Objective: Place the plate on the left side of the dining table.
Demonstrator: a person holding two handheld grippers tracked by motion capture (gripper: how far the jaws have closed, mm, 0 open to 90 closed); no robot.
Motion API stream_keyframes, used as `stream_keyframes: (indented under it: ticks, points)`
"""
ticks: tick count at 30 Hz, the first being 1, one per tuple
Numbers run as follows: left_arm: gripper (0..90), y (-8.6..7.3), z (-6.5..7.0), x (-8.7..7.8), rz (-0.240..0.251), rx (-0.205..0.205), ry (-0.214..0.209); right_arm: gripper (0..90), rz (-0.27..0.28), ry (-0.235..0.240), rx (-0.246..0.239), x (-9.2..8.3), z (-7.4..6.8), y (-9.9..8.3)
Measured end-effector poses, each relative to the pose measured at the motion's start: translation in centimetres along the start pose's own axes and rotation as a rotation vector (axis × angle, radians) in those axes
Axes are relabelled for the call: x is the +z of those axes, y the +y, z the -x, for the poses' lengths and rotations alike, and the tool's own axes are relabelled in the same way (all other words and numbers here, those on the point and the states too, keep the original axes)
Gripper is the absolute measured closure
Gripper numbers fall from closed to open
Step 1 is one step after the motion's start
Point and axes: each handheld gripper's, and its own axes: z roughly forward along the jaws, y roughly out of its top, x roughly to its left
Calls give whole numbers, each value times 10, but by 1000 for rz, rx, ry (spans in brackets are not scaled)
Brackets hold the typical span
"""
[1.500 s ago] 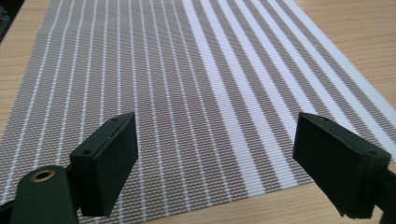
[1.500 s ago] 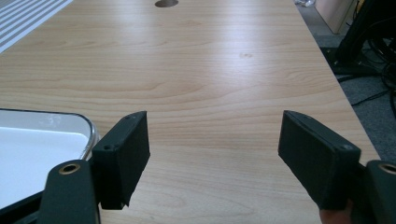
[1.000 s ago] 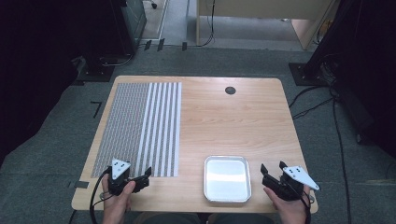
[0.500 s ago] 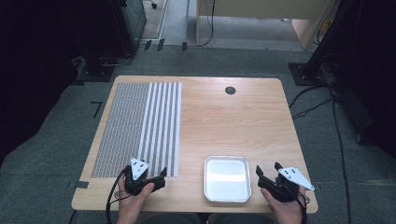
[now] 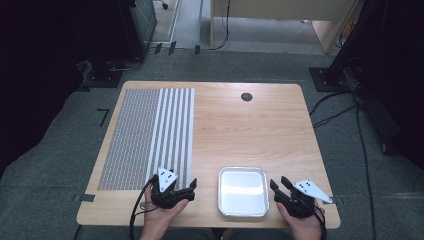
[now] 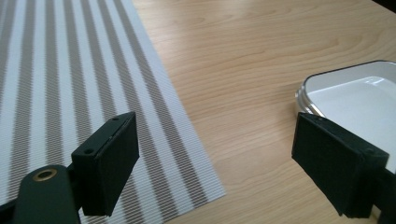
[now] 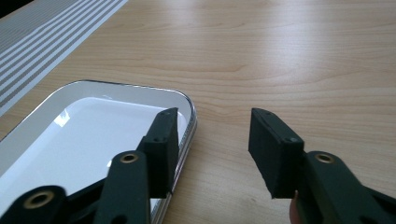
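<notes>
Two claws flank a metal tray at the near edge of the worktop.

The right claw (image 5: 278, 185) sits just right of the tray (image 5: 243, 212), its jaws part-open, just been closing, with only bare wood between them; the right gripper view puts one jaw over the tray's rim. The left claw (image 5: 192, 184) gapes wide and holds nothing; the left gripper view sets one jaw over the striped mat (image 5: 150, 135), the other before the tray. Farther off, the high view adds a dark round grommet (image 5: 246, 96) near the worktop's (image 5: 250, 135) far edge.
</notes>
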Motion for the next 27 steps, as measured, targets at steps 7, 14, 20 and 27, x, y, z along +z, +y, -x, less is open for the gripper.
stream_keyframes:
  ticks: [7,14,20,27]
  points:
    - [251,2,26,10,-22,-8,-21,643,16,18,26,-1,-1,-1]
    - [417,7,47,25,-37,-19,-109,703,-55,29,61,1,0,-3]
    - [540,8,57,32,-51,-37,-128,782,-63,75,127,1,0,-2]
    - [639,2,60,40,-86,-18,-146,824,-100,112,172,5,0,-4]
